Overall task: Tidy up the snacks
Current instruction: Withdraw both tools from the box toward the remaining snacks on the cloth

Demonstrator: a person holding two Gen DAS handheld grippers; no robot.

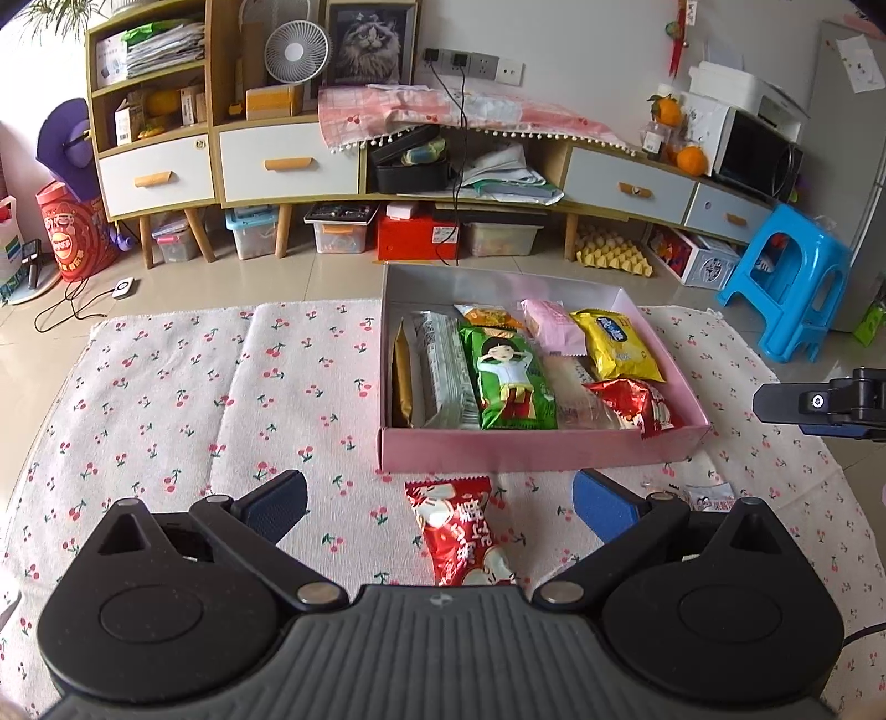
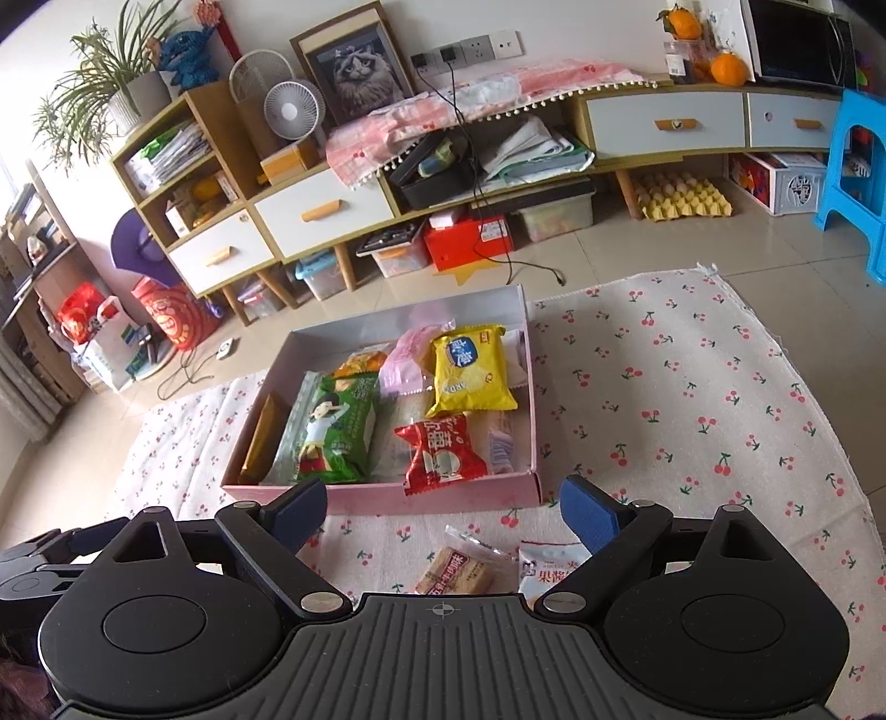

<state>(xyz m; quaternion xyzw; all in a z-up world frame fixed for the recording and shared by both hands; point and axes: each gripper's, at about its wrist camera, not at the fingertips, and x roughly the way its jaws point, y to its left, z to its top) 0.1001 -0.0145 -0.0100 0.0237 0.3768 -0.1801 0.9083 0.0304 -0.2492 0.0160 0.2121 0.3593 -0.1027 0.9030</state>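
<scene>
Where tiles show, cherry-print cloth (image 1: 221, 399)

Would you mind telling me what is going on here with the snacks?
A person is sorting snacks into a pink box on a cherry-print cloth. Both grippers are open and empty. A red packet lies between the left gripper jaws; a biscuit pack and a white packet lie before the right gripper.

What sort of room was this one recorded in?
Most likely a home living room: a low cabinet with drawers along the wall, a framed cat picture, and a cherry-print cloth spread on the tiled floor.
</scene>
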